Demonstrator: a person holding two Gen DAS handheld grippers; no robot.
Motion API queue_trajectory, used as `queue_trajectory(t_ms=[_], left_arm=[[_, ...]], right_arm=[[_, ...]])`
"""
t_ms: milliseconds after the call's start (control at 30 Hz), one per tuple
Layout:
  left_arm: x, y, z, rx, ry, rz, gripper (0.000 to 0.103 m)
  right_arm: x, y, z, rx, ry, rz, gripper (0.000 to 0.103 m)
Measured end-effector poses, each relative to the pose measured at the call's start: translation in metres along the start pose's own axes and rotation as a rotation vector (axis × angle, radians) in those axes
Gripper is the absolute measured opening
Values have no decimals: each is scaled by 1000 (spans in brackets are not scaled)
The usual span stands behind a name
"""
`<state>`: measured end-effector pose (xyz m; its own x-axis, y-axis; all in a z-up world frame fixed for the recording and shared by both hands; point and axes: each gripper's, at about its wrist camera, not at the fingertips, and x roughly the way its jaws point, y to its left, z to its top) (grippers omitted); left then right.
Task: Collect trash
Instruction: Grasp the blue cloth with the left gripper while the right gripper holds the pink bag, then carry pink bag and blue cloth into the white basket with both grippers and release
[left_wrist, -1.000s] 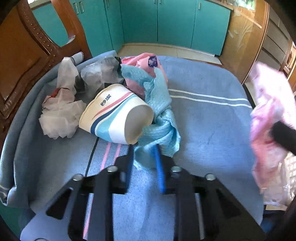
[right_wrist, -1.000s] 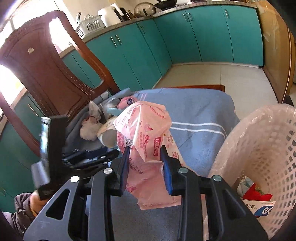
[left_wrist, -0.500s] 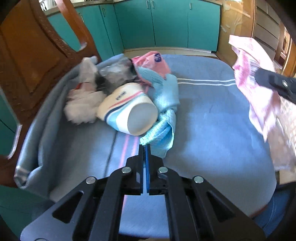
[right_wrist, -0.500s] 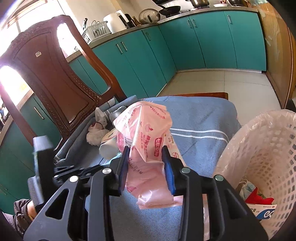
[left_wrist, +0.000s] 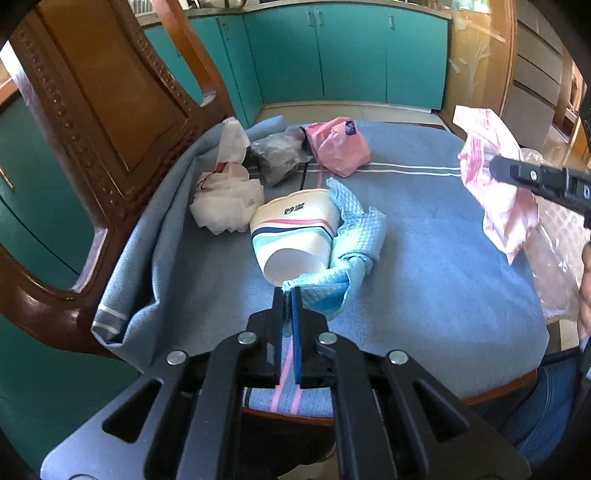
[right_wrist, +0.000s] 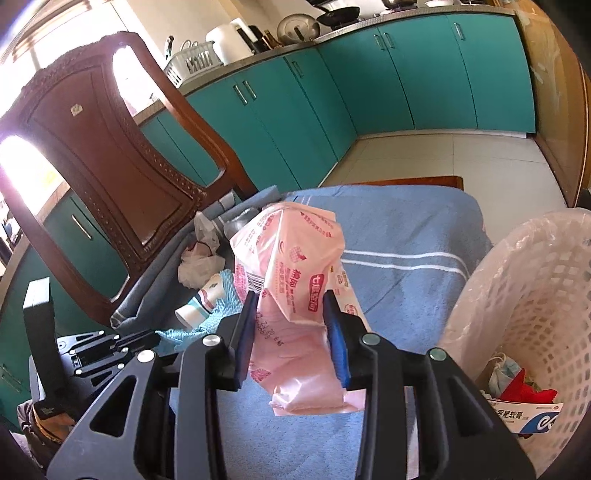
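Note:
My left gripper (left_wrist: 289, 295) is shut on a corner of the light blue cloth (left_wrist: 354, 236), which lies on the blue towel beside a tipped paper cup (left_wrist: 295, 230). My right gripper (right_wrist: 291, 314) is shut on a crumpled pink plastic wrapper (right_wrist: 295, 273) and holds it above the towel, left of the white mesh bin (right_wrist: 532, 302). The wrapper also shows at the right of the left wrist view (left_wrist: 495, 184). A white crumpled bag (left_wrist: 225, 199), a grey wrapper (left_wrist: 277, 155) and a pink bag (left_wrist: 340, 146) lie farther back.
The trash sits on a chair seat covered by the blue towel (left_wrist: 436, 258); the carved wooden chair back (left_wrist: 103, 110) rises at the left. The bin holds a mask, red scraps and a small box (right_wrist: 524, 417). Teal cabinets (right_wrist: 406, 85) line the far wall.
My left gripper has shut on the blue cloth's corner and pulled back, drawing cloth and cup toward me. My right gripper, holding the pink wrapper, has risen slightly beside the bin.

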<state>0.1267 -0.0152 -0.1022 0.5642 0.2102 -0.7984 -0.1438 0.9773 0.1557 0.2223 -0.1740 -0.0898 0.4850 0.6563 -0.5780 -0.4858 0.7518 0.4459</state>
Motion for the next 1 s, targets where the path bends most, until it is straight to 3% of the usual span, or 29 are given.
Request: queue_trajectory(t_ms=[100,133,333,433,600,900,1000], left_arm=[[2,7,9,-14,-7,-8,43],[1,7,10,-14,-15,-16,45],[15,-4,19,11,-18,-87,45],[35,-11,20,4,34,-107,34],[52,-14,20,-37,74,-183,34],[63,-24,16,-29,111,-214,37],[61,-18,16,-51,107,-186,23]], right_arm=[[6,5,-2,-18,18,-5,37],[8,7,-3,-23,24,-4,37],[18,14,-6,-39,52,-12,37],[19,14,-6,-40,55,-12,37],[24,15,-8,-50,79,-30,40],[38,18,-16,-73,122,-90,49],[39,18,-18,-74,133,-92,53]])
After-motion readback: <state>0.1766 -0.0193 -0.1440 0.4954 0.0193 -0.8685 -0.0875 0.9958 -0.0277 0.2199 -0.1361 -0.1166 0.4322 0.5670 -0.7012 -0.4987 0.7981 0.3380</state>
